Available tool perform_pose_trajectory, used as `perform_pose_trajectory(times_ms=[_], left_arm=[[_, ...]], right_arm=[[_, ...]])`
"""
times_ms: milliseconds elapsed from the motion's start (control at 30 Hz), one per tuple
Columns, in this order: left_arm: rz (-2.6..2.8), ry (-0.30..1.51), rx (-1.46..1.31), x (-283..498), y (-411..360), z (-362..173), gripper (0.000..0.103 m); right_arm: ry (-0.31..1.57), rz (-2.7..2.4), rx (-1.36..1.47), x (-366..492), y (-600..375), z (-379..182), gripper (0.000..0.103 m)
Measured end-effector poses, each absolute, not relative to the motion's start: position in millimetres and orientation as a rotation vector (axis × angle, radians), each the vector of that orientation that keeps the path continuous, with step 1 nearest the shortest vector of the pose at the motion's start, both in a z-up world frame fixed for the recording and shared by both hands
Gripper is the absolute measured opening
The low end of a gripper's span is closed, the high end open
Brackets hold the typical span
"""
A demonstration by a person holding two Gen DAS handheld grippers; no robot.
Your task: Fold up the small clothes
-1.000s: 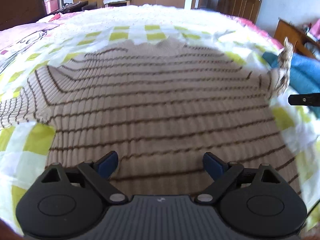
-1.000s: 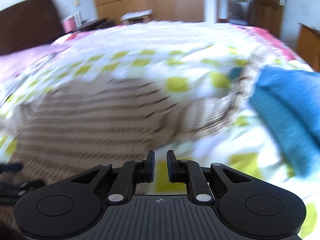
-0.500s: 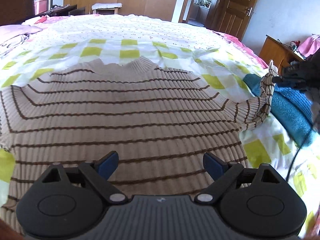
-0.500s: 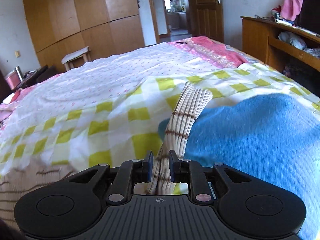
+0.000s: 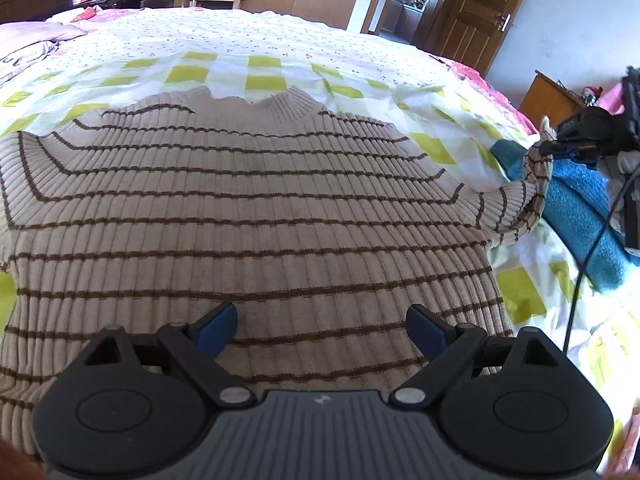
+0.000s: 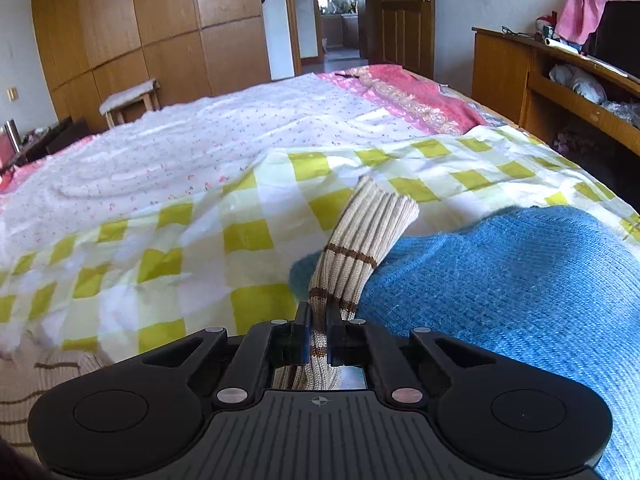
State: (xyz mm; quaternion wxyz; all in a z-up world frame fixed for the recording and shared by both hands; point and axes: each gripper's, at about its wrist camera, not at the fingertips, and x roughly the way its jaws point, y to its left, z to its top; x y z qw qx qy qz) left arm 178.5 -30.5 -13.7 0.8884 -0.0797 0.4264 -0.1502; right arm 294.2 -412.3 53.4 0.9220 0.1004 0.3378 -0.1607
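A beige sweater with brown stripes [image 5: 248, 208] lies flat on the checked bedspread, neck away from me. My left gripper [image 5: 320, 324] is open and empty, hovering low over the sweater's lower body. My right gripper [image 6: 318, 332] is shut on the sweater's right sleeve [image 6: 360, 248], whose cuff sticks up past the jaws. In the left wrist view the right gripper [image 5: 560, 148] holds that sleeve [image 5: 532, 184] lifted at the bed's right side.
A blue knit garment [image 6: 500, 292] lies under and right of the held sleeve, also in the left wrist view [image 5: 576, 216]. The yellow-checked bedspread [image 6: 200, 248] covers the bed. A wooden shelf unit [image 6: 560, 92] stands at the right; a cable [image 5: 588, 256] hangs there.
My right gripper swung from the sweater body to the right sleeve, closed on it and lifted it over the blue garment. The left gripper stayed open and tilted slightly over the sweater.
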Motion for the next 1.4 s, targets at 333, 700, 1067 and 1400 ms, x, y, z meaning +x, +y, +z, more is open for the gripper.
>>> perform_pose_trajectory(times_ms=[333,700,1067,1400], left_arm=[[-0.288,0.858,-0.189,176,-14,-3,0.096],[-0.170,0.832,-0.227,149,48,8,0.096],[-0.131,0.826,-0.232,147,77,-3,0.096],[-0.128,0.822,-0.206,149,73,-4,0.096]], right_arm=[[0.567,-0.162,0.254,265,-375,107,0.005],[0.586,0.344,0.244,254,-193,133,0.007],[0.716,0.464,0.043,237,-154,79,0.013],[0.796,0.430,-0.266,209,-142,-5,0.017]])
